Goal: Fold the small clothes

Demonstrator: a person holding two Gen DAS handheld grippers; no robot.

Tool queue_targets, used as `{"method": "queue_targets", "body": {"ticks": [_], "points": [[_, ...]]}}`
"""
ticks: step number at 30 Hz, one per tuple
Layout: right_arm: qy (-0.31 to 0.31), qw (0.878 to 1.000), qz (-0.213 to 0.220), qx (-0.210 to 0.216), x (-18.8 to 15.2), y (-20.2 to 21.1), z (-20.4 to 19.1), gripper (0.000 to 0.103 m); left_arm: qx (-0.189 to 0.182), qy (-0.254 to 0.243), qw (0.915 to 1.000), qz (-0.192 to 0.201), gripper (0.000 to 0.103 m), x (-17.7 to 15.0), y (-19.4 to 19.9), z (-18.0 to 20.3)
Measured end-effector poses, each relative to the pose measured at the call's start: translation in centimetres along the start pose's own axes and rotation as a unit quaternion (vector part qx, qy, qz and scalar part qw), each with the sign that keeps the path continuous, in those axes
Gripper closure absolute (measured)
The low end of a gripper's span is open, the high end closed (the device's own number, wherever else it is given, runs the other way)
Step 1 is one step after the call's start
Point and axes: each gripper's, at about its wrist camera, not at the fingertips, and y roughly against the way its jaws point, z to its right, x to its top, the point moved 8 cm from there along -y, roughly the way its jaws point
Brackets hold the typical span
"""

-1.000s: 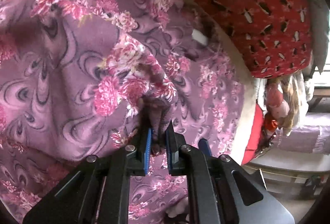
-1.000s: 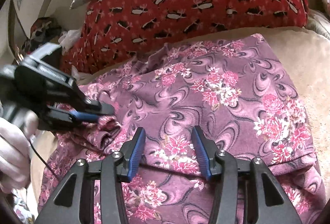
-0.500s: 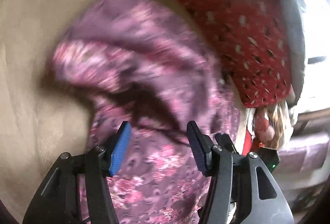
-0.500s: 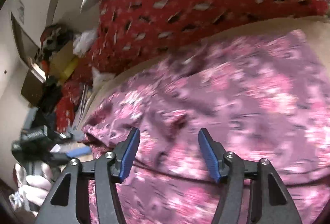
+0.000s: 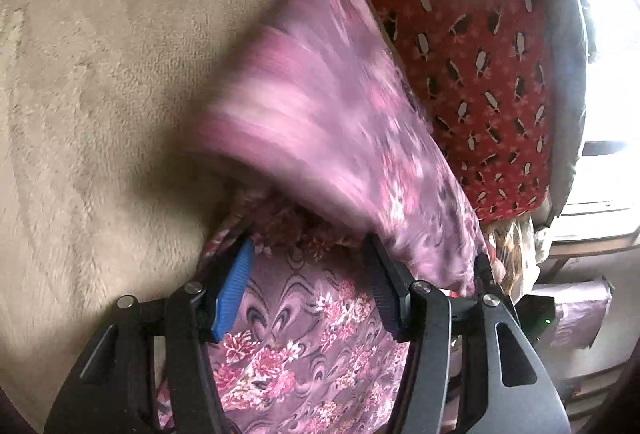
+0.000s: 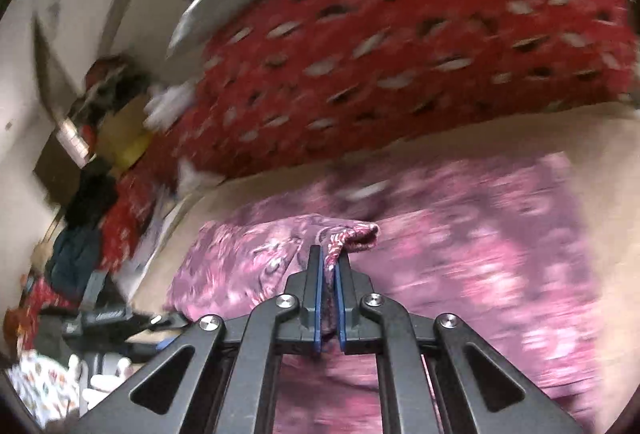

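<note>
A purple floral garment (image 5: 320, 334) lies on a beige plush surface (image 5: 100, 74). In the left wrist view, part of it (image 5: 320, 122) is raised and motion-blurred above the flat part. My left gripper (image 5: 308, 254) is open and empty, its jaws wide apart over the cloth. In the right wrist view, my right gripper (image 6: 328, 258) is shut on a bunched fold of the garment (image 6: 352, 234) and holds it above the rest of the cloth (image 6: 500, 254). The left gripper also shows at the lower left of the right wrist view (image 6: 120, 318).
A red patterned cushion (image 5: 480, 54) stands along the far edge, also in the right wrist view (image 6: 400, 54). Piled clothes and clutter (image 6: 92, 194) sit beyond the surface's left end. A window and low furniture (image 5: 592, 274) lie to the right.
My left gripper let go of the garment and opened. My right gripper closed on a fold and lifted it. The cloth swung over, baring the beige surface.
</note>
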Motion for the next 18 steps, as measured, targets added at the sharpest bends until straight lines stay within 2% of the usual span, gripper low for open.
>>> {"method": "queue_targets", "body": {"ticks": [4, 7, 8, 10, 11, 12, 13, 15, 17, 18], "points": [[-0.068, 0.997, -0.008, -0.042, -0.3, 0.9, 6.7, 0.098, 0.005, 0.001, 1.0, 0.002, 0.048, -0.3, 0.2, 0.2], [-0.115, 0.993, -0.019, -0.031, -1.6, 1.0, 9.7, 0.097, -0.006, 0.006, 1.0, 0.001, 0.048, -0.7, 0.6, 0.7], [-0.13, 0.991, -0.02, -0.018, -2.0, 1.0, 10.1, 0.092, -0.023, 0.01, 0.9997, 0.0, 0.048, -0.9, 0.8, 1.1], [-0.149, 0.989, -0.023, -0.011, -2.7, 0.9, 10.5, 0.091, -0.053, 0.012, 0.9985, 0.006, 0.048, -1.1, 1.5, 1.9], [-0.155, 0.988, -0.029, -0.002, -3.0, 0.7, 10.5, 0.086, -0.063, 0.012, 0.9979, 0.011, 0.048, -1.1, 1.8, 2.2], [-0.158, 0.987, -0.039, 0.002, -3.5, 0.3, 10.5, 0.076, -0.073, 0.011, 0.9972, 0.017, 0.048, -1.2, 2.1, 2.5], [-0.157, 0.987, -0.045, 0.002, -3.5, 0.0, 10.5, 0.071, -0.08, 0.011, 0.9964, 0.024, 0.045, -1.2, 2.5, 2.7], [-0.149, 0.987, -0.054, 0.008, -4.0, -0.3, 10.2, 0.063, -0.071, 0.023, 0.9963, 0.043, 0.027, -0.6, 2.6, 2.4], [-0.134, 0.99, -0.053, 0.003, -4.2, -0.7, 9.3, 0.061, -0.045, 0.039, 0.9972, 0.044, 0.025, 0.1, 1.7, 1.6], [-0.123, 0.991, -0.052, -0.005, -4.2, -0.8, 9.1, 0.066, -0.033, 0.045, 0.9977, 0.038, 0.026, 0.4, 1.0, 1.4]]}}
